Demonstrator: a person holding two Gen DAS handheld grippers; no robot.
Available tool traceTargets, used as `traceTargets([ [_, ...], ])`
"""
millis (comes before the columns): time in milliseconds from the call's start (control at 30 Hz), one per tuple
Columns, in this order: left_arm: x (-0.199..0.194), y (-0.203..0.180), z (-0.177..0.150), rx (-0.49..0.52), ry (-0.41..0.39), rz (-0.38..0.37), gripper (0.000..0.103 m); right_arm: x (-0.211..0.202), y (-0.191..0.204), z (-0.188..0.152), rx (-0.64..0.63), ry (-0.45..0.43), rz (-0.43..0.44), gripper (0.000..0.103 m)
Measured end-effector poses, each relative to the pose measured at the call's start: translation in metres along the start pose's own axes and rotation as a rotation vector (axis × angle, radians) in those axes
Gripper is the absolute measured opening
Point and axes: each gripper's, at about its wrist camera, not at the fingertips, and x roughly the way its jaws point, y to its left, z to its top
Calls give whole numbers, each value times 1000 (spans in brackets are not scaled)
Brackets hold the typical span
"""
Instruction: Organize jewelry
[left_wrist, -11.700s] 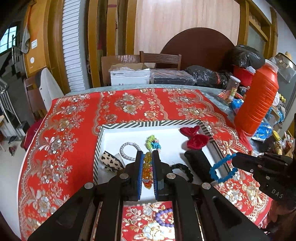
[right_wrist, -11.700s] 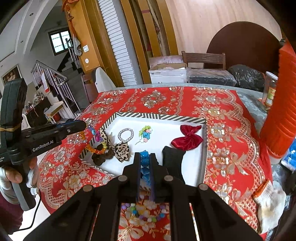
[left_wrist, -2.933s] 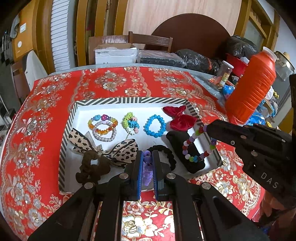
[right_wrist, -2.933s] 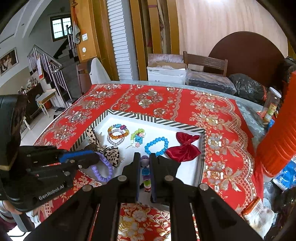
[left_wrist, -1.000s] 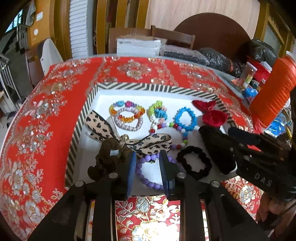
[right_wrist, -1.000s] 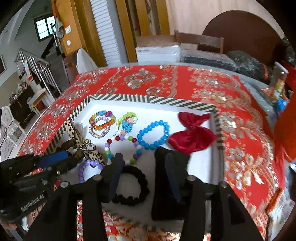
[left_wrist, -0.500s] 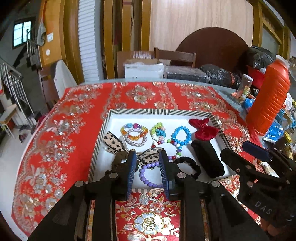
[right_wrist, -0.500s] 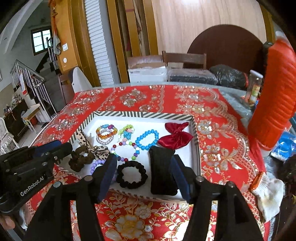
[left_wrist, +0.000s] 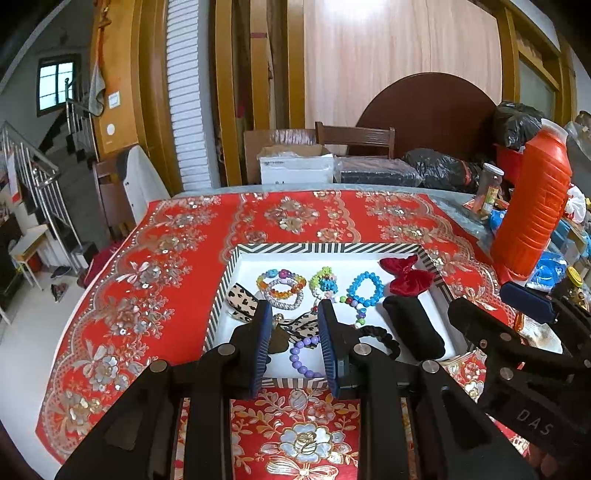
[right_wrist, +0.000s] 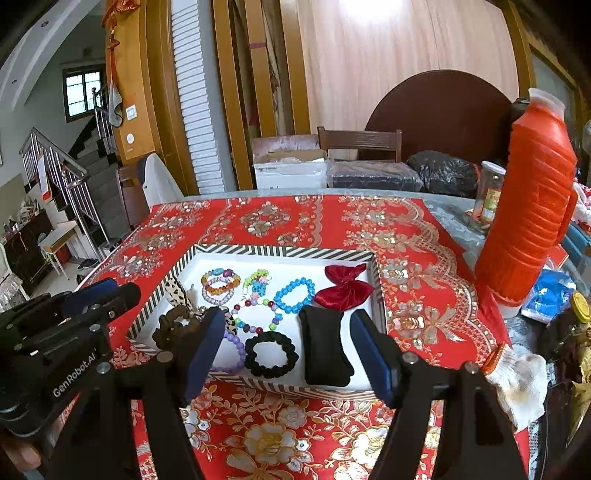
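A white tray with a striped rim (left_wrist: 325, 248) (right_wrist: 284, 252) sits on the red cloth. In it lie a blue bead bracelet (left_wrist: 364, 289) (right_wrist: 294, 290), a purple bead bracelet (left_wrist: 301, 354), a mixed-colour bead bracelet (right_wrist: 255, 314), a red bow (left_wrist: 405, 275) (right_wrist: 343, 287), a black scrunchie (right_wrist: 271, 354), a black pad (left_wrist: 412, 326) (right_wrist: 325, 345) and a leopard bow (left_wrist: 243, 299). My left gripper (left_wrist: 291, 347) is open and empty, above the tray's near edge. My right gripper (right_wrist: 288, 354) is wide open and empty, held back from the tray.
A tall orange jug (left_wrist: 532, 199) (right_wrist: 528, 199) stands right of the tray, with a jar (right_wrist: 489, 192) behind it and clutter along the right edge. A white glove (right_wrist: 517, 376) lies at the near right. A chair and boxes stand beyond the table's far edge.
Both grippers have drawn back and up from the tray since a second ago. The right gripper's jaws have spread wider. The bracelets they held earlier now lie in the tray.
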Motion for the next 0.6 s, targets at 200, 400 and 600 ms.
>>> traceTargets([
  [200,-7,0,-1,4,-21,15,28,-4,3,-1,-9,-4,-5,77],
  [400,-10,-1,-2,4,-32,31,28,-6,4,-3,-12,-1,-12,78],
  [600,-12,-1,-4,3,-39,40,28,-6,4,-4,-18,11,-31,78],
])
